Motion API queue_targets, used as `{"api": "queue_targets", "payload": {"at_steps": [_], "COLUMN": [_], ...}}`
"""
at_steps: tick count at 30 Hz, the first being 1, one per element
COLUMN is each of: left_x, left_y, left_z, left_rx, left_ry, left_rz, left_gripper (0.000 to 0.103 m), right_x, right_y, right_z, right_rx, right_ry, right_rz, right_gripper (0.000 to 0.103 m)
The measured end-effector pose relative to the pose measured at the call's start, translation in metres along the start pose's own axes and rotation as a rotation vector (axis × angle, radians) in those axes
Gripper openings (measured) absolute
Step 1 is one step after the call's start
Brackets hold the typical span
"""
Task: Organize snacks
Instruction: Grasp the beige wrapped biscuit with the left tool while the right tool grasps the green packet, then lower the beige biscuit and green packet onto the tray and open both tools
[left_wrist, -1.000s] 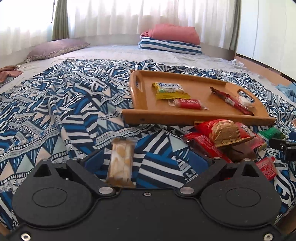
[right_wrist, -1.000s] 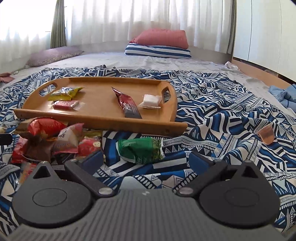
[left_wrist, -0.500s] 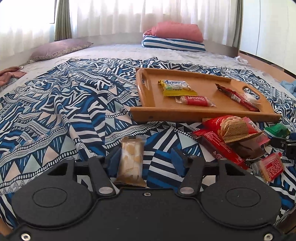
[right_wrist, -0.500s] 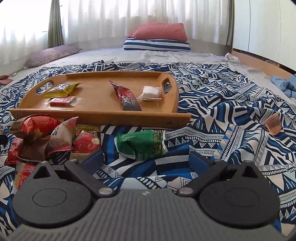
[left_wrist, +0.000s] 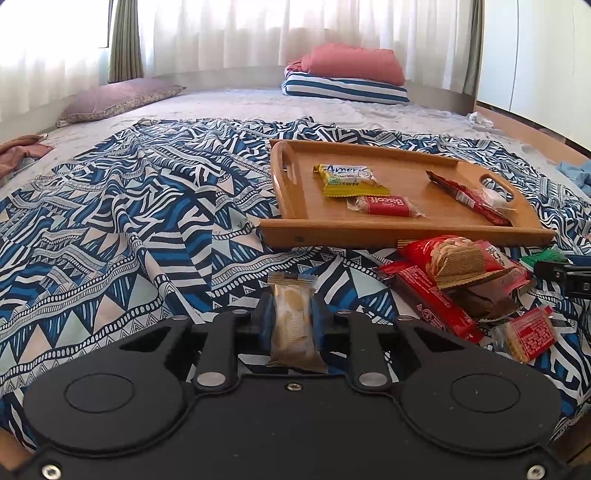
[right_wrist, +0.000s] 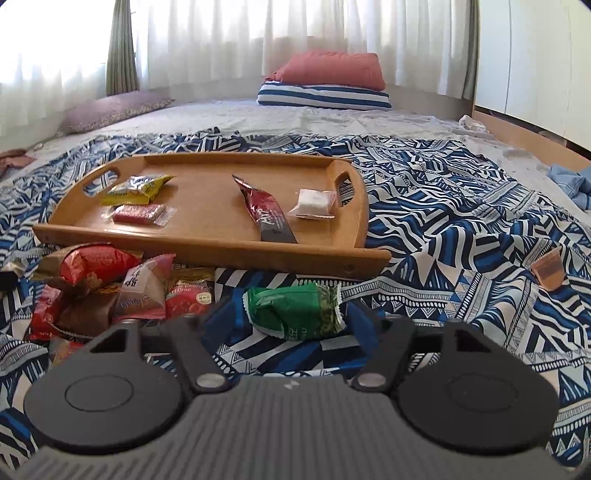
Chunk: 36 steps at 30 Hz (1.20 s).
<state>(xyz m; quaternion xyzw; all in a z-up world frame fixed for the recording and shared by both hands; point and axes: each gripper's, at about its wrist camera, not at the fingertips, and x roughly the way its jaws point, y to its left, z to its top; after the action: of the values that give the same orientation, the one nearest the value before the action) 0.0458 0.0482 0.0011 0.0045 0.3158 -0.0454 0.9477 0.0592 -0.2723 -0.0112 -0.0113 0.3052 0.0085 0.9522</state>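
Observation:
My left gripper (left_wrist: 291, 314) is shut on a tan biscuit packet (left_wrist: 294, 322), held upright between the blue pads. A wooden tray (left_wrist: 369, 230) ahead holds a yellow packet (left_wrist: 349, 180), a red Biscoff packet (left_wrist: 386, 206) and a long red bar (left_wrist: 467, 197). My right gripper (right_wrist: 286, 317) is partly closed around a green packet (right_wrist: 295, 312) that lies on the bedspread; the pads stand at its two ends. The tray (right_wrist: 207, 247) also shows a white packet (right_wrist: 314, 204).
A pile of red and brown snack packets (left_wrist: 461, 280) lies before the tray, also in the right wrist view (right_wrist: 107, 284). A small brown packet (right_wrist: 548, 267) lies far right. Pillows (right_wrist: 325, 85) sit at the back. The patterned bedspread (left_wrist: 129, 229) covers the bed.
My left gripper's fingers closed onto the tan biscuit packet. My right gripper's fingers narrowed around the green packet and moved closer to it.

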Motion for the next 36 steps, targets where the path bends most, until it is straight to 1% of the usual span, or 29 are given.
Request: {"api": "queue_targets", "payload": {"at_steps": [1, 2, 7, 13, 20, 23, 29, 36], "left_x": [-0.001, -0.002, -0.005, -0.007, -0.008, -0.006, 0.001, 0.012], "left_y": [-0.001, -0.002, -0.004, -0.008, -0.008, -0.009, -0.013, -0.021], "left_z": [0.000, 0.001, 0.006, 0.017, 0.031, 0.038, 0.055, 0.073], "left_rx": [0.002, 0.004, 0.004, 0.013, -0.012, -0.024, -0.029, -0.020], "left_ry": [-0.001, 0.000, -0.009, -0.008, -0.014, -0.004, 0.000, -0.005], "left_rz": [-0.001, -0.002, -0.002, 0.022, -0.001, -0.007, -0.017, -0.052], "left_gripper": [0.020, 0.020, 0.020, 0.020, 0.020, 0.020, 0.020, 0.020], "right_x": [0.001, 0.001, -0.004, -0.013, -0.025, -0.027, -0.026, -0.020], "right_y": [0.002, 0.004, 0.008, 0.012, 0.011, 0.010, 0.008, 0.010], "right_z": [0.000, 0.000, 0.000, 0.003, 0.015, 0.021, 0.032, 0.041], "right_rx": [-0.011, -0.020, -0.040, -0.059, -0.039, -0.022, 0.017, 0.041], "right_ry": [0.002, 0.001, -0.016, -0.041, -0.077, -0.087, -0.092, -0.084], "right_rz": [-0.011, -0.017, -0.021, -0.016, -0.007, 0.002, 0.016, 0.048], "right_gripper": [0.062, 0.058, 0.053, 0.051, 0.051, 0.051, 0.051, 0.051]}}
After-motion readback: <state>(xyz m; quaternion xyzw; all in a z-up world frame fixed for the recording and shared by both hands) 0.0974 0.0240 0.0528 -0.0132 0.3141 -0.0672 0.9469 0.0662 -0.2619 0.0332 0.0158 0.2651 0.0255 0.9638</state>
